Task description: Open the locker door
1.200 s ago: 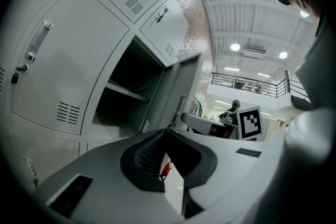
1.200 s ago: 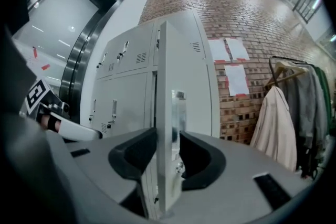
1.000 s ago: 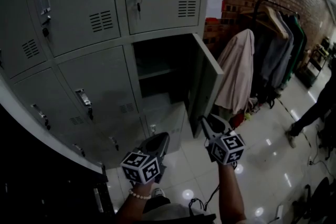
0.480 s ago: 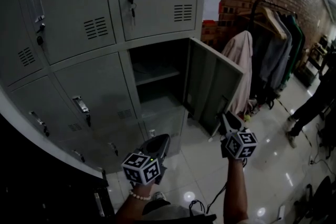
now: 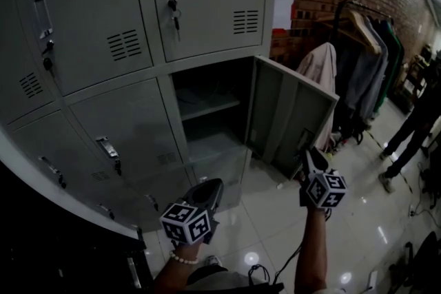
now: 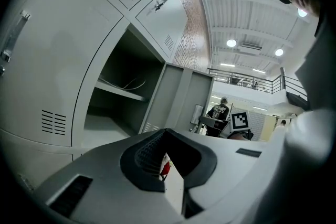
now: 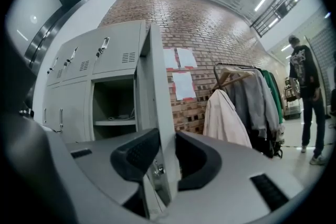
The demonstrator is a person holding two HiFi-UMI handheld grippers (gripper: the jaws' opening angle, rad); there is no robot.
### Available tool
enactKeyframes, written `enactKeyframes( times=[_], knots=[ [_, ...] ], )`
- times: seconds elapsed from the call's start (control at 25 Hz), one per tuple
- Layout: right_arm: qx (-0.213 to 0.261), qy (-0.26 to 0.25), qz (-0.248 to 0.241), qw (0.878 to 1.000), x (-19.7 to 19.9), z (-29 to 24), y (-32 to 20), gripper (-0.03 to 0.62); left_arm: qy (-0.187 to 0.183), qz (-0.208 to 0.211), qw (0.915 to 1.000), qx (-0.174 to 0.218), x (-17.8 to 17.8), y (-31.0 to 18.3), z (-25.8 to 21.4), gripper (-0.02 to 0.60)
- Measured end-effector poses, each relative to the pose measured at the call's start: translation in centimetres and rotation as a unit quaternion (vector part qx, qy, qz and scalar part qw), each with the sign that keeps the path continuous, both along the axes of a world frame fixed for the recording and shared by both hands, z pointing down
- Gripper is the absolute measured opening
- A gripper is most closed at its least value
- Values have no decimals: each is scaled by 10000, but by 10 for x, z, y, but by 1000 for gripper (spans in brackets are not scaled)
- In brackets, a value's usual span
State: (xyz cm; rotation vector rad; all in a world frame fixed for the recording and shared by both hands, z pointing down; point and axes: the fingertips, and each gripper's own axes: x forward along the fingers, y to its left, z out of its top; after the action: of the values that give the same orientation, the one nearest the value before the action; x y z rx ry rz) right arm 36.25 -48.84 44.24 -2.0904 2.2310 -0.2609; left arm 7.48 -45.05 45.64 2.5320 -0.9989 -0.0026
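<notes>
Head view. We find the locker door (image 5: 293,113) swung well out from its compartment (image 5: 210,107), standing at 3 o'clock of frame centre. The right gripper (image 5: 307,155) sits at 4 o'clock, on the door's lower free edge. The left gripper (image 5: 213,186) hangs at 6 o'clock, apart from every locker. A clothes rack (image 5: 358,58) stands at 2 o'clock beyond the door, and a person (image 5: 413,127) is at the far 3 o'clock edge.

Left gripper view. The left gripper (image 6: 169,160) has its jaws a narrow slit apart with nothing between them. The open compartment (image 6: 121,92) lies at 10 o'clock and the door (image 6: 181,97) at 12 o'clock.

Right gripper view. The door's edge (image 7: 157,102) runs straight down between the jaws of the right gripper (image 7: 160,157). A pad lies against each face of the sheet, and the jaws are just beginning to open.

Status, as we judge it: the door is open and the task is nearly complete.

Risks:
- If the loosening grip lets go while the hand pulls, the thin edge could slip out and the door swing free.
- A free door could carry on toward the hanging coats on the rack, or drift back toward the compartment.
- The pads hold near the lock hardware at the edge, so a skewed pull could catch there and twist the gripper.
</notes>
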Motion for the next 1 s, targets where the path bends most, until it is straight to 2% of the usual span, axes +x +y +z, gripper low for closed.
enactKeyframes(
  times=[0.36,0.56,0.8,0.92,1.0],
  knots=[
    [20,220,-21,9998,-11,-7,15,121,-19,-80,10000,12,-6,10,-4,-8],
    [181,14,-21,9998,-7,-19,41,120,48,-192,9998,16,-13,37,-3,-8],
    [249,91,-411,9988,-31,-28,90,118,41,-402,9992,44,-23,84,-9,-8],
    [256,83,-701,9972,-49,-28,117,79,16,-511,9987,29,-27,113,-10,-8],
    [225,43,-883,9958,-65,-26,135,2,6,-623,9981,-39,-33,134,-10,-8]
  ],
)
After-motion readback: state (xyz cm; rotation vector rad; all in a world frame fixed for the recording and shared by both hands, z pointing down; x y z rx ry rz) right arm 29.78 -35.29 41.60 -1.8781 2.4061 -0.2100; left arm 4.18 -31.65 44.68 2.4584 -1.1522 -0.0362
